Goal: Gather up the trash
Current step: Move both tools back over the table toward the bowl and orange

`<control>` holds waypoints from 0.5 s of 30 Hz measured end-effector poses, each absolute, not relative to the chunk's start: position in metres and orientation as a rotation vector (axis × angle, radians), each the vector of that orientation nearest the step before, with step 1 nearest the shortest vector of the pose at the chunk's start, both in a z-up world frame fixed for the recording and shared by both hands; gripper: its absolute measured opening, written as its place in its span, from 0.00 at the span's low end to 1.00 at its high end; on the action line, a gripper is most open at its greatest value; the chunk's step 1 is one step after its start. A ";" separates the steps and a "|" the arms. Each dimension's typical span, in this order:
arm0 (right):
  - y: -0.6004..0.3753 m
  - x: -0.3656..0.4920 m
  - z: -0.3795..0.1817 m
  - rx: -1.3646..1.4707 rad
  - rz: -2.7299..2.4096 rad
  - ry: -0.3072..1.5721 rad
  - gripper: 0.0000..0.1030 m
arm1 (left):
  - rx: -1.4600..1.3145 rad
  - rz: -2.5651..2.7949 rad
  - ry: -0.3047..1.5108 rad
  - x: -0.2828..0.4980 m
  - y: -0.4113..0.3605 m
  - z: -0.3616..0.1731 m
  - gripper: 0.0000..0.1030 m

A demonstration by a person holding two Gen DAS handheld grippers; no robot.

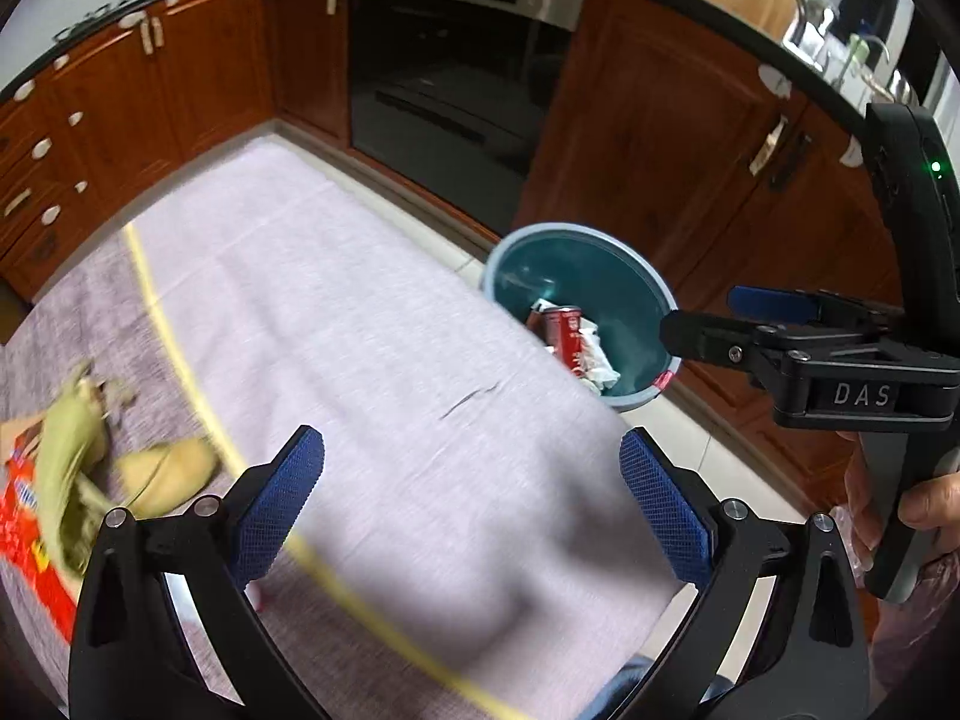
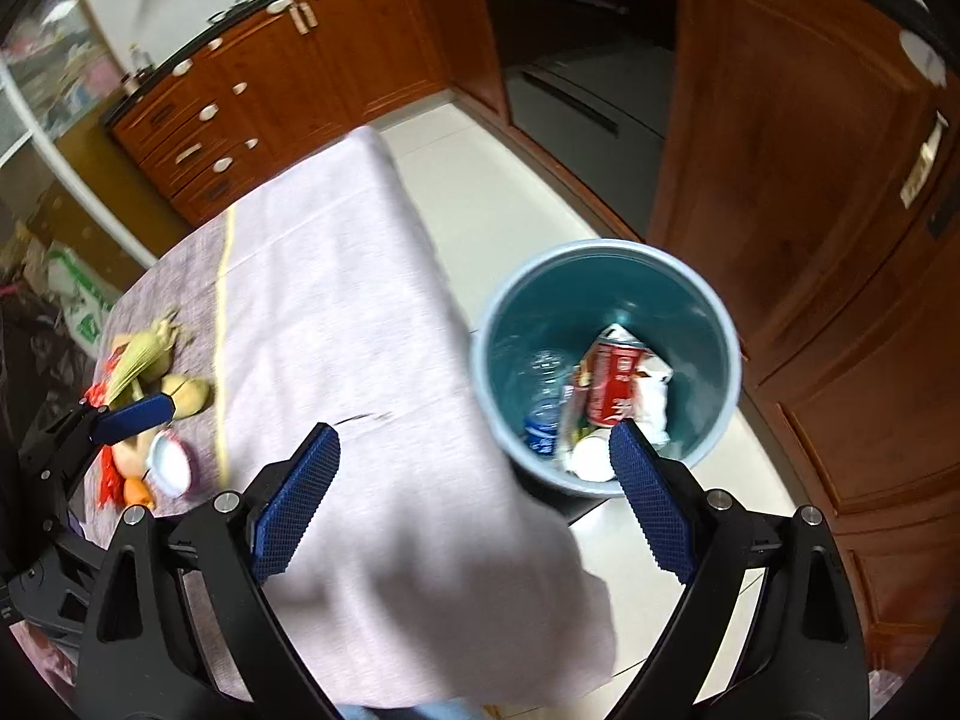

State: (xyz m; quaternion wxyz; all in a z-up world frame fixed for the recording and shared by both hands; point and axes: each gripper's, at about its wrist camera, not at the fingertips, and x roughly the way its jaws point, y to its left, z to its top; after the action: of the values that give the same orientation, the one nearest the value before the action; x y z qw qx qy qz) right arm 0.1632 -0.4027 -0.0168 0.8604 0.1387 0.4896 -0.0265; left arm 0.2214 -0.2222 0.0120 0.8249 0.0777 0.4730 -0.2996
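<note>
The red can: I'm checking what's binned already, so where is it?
In the right wrist view the red can lies inside the blue bin on the floor, right of the table, among crumpled paper.

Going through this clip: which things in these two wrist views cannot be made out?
- Left wrist view: corn husk pile motion-blurred; red packet beneath cut by the edge, print unreadable.
- Right wrist view: left gripper covers part of that pile.
- Bin: bottom items overlap; right gripper, open, hides some.
- Bottle label too small.

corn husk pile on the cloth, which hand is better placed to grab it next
Left. The left tongs stand open beside the corn husk pile, while the right tongs hang open by the bin.
</note>
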 end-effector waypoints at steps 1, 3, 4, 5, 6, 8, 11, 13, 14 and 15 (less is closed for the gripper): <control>-0.396 0.163 -0.014 0.283 -0.049 1.027 0.85 | 0.153 -0.628 1.001 0.219 -0.213 0.014 0.96; -0.377 0.163 -0.007 0.259 -0.029 1.025 0.85 | 0.136 -0.610 0.994 0.216 -0.197 0.017 0.96; -0.366 0.163 -0.003 0.243 -0.016 1.024 0.85 | 0.126 -0.596 0.987 0.215 -0.185 0.018 0.96; -0.360 0.163 -0.001 0.234 -0.009 1.024 0.85 | 0.121 -0.584 0.983 0.213 -0.175 0.019 0.96; -0.350 0.163 0.002 0.223 0.002 1.023 0.85 | 0.116 -0.571 0.980 0.212 -0.165 0.020 0.96; -0.330 0.164 0.006 0.201 0.027 1.023 0.85 | 0.109 -0.539 0.973 0.209 -0.141 0.020 0.96; -0.304 0.169 0.007 0.171 0.059 1.030 0.87 | 0.107 -0.480 0.970 0.208 -0.104 0.017 0.96; -0.289 0.171 0.005 0.157 0.081 1.038 0.87 | 0.090 -0.445 0.980 0.208 -0.077 0.012 0.96; -0.277 0.175 0.002 0.148 0.101 1.048 0.87 | 0.080 -0.431 0.986 0.207 -0.066 0.010 0.96; -0.266 0.178 -0.002 0.139 0.115 1.058 0.87 | 0.070 -0.416 0.992 0.207 -0.055 0.007 0.96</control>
State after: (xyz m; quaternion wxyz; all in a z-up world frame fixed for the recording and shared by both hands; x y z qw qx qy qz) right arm 0.1777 -0.2657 -0.0016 0.8595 0.0664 0.5038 0.0549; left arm 0.2074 -0.0547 0.0073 0.8582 0.0333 0.4724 -0.1982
